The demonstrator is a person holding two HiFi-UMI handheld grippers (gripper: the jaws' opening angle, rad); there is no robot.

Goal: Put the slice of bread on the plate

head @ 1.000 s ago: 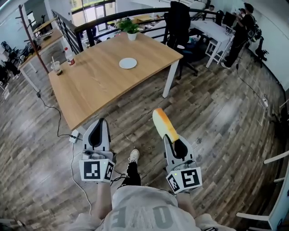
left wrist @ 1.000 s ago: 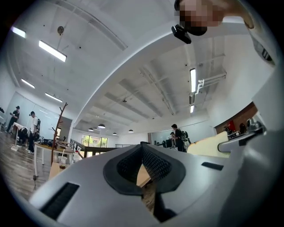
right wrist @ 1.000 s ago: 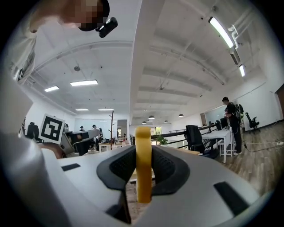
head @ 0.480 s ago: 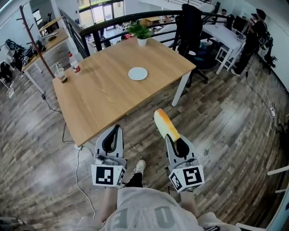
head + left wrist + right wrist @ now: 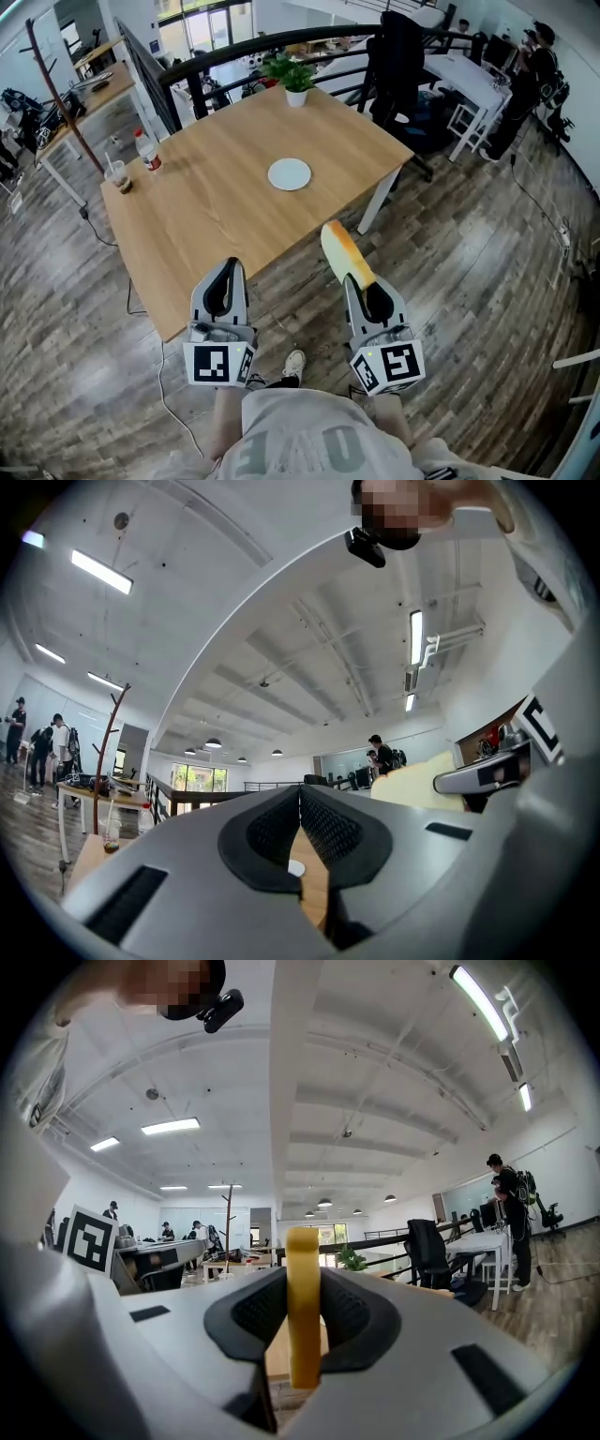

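A slice of bread (image 5: 343,253) with a yellow-brown crust stands on edge between the jaws of my right gripper (image 5: 367,287), which is shut on it. In the right gripper view the bread (image 5: 303,1307) rises upright between the dark pads. A small white plate (image 5: 289,173) lies near the middle of the wooden table (image 5: 216,225), well ahead of both grippers. My left gripper (image 5: 225,281) hangs over the table's near edge, its jaws shut with nothing between them. In the left gripper view the plate (image 5: 296,867) peeks through just below the left gripper (image 5: 299,813).
A potted plant (image 5: 292,77) stands at the table's far edge. A bottle (image 5: 146,150) and a cup with a straw (image 5: 119,175) sit at its far left. A black office chair (image 5: 398,56), a railing and white desks with people lie beyond. Wooden floor surrounds the table.
Both grippers and the camera have moved toward the table. The table and plate now lie closer, and the left gripper reaches the table's near edge. The bread stays held.
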